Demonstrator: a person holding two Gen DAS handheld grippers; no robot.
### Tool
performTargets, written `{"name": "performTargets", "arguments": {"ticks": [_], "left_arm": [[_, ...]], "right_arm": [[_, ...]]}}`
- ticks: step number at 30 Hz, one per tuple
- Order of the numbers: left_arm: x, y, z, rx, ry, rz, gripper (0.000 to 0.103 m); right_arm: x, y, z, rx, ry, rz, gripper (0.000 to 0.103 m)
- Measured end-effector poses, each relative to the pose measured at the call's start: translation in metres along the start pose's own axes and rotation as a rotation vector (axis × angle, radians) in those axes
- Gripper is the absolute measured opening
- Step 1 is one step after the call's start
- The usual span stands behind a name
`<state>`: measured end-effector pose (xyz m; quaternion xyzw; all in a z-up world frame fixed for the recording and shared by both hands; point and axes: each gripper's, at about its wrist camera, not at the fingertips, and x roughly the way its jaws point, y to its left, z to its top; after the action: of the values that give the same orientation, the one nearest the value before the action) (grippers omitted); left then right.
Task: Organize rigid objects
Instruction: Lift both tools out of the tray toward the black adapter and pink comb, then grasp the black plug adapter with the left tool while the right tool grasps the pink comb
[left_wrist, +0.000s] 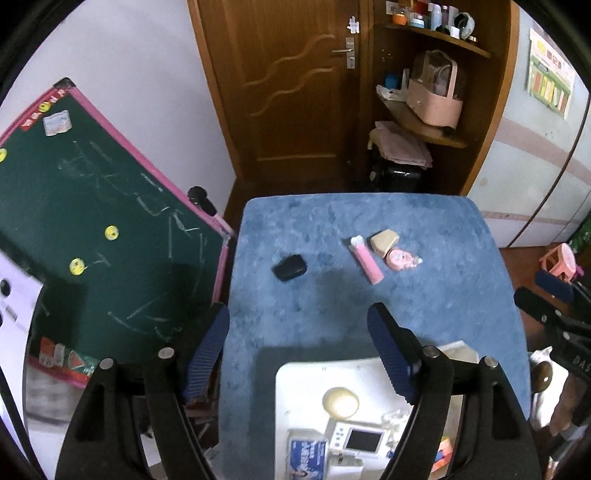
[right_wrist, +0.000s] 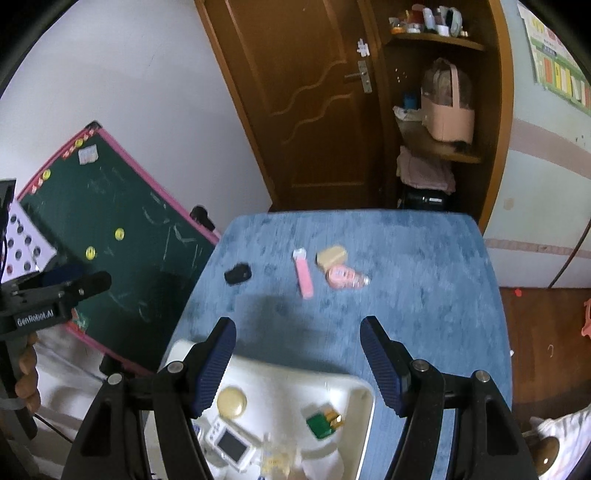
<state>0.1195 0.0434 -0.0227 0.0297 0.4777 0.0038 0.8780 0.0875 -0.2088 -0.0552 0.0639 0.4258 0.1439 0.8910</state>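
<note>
The left gripper (left_wrist: 298, 325) hangs above the near part of a blue-covered tabletop (left_wrist: 461, 295), its blue-ribbed fingers (left_wrist: 391, 354) spread wide with nothing between them. The right gripper (right_wrist: 298, 338) hangs beside it over the same tabletop, its jaws also spread and empty.

Directly beneath both grippers sits a white tray (right_wrist: 354, 391) at the near edge of the tabletop. In it lie a round pale-yellow disc (right_wrist: 231, 402), a small white device with a dark screen (right_wrist: 231, 445) and a green and yellow block (right_wrist: 325, 421). The left wrist view also shows a blue-and-white packet (left_wrist: 306, 456) at the tray's near end.

Well ahead of the grippers, still loose on the tabletop, lie four small things. A black oval case (left_wrist: 289, 267) lies ahead and to the left of the left gripper. A pink stick with a white end (left_wrist: 365, 259) lies ahead and slightly right. Just beyond it are a beige faceted block (left_wrist: 384, 240) and a pink round toy (left_wrist: 400, 259), close together; whether those two touch cannot be told.

Left of the tabletop a green chalkboard (left_wrist: 110, 221) with a pink frame leans against the wall. A wooden door (left_wrist: 291, 85) stands beyond the far edge.
</note>
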Motion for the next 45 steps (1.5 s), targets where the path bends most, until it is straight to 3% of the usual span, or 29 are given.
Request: {"name": "performTargets", "arguments": {"ticks": [8, 16, 22, 25, 30, 41, 45], "left_arm": [[0.063, 0.008, 0.047, -0.093, 0.091, -0.055, 0.082], [0.164, 0.019, 0.069, -0.217, 0.199, -0.073, 0.082], [0.235, 0.034, 0.061, -0.279, 0.269, -0.011, 0.082], [0.264, 0.044, 0.055, -0.341, 0.311, -0.017, 0.082], [0.296, 0.048, 0.049, -0.379, 0.36, -0.01, 0.082], [0.333, 0.042, 0.03, -0.396, 0.44, 0.007, 0.082], [0.339, 0.046, 0.024, -0.429, 0.455, 0.021, 0.082]], "right_arm": [[0.028, 0.01, 0.063, -0.038, -0.016, -0.032, 0.071], [0.112, 0.016, 0.101, -0.025, 0.086, -0.029, 0.071], [0.193, 0.011, 0.092, -0.015, 0.22, -0.031, 0.066], [0.232, 0.007, 0.081, 0.005, 0.296, -0.016, 0.058], [0.283, 0.002, 0.064, 0.022, 0.389, -0.011, 0.058], [0.335, -0.003, 0.041, 0.026, 0.48, -0.019, 0.058], [0.341, -0.005, 0.04, 0.028, 0.494, -0.011, 0.048]]}}
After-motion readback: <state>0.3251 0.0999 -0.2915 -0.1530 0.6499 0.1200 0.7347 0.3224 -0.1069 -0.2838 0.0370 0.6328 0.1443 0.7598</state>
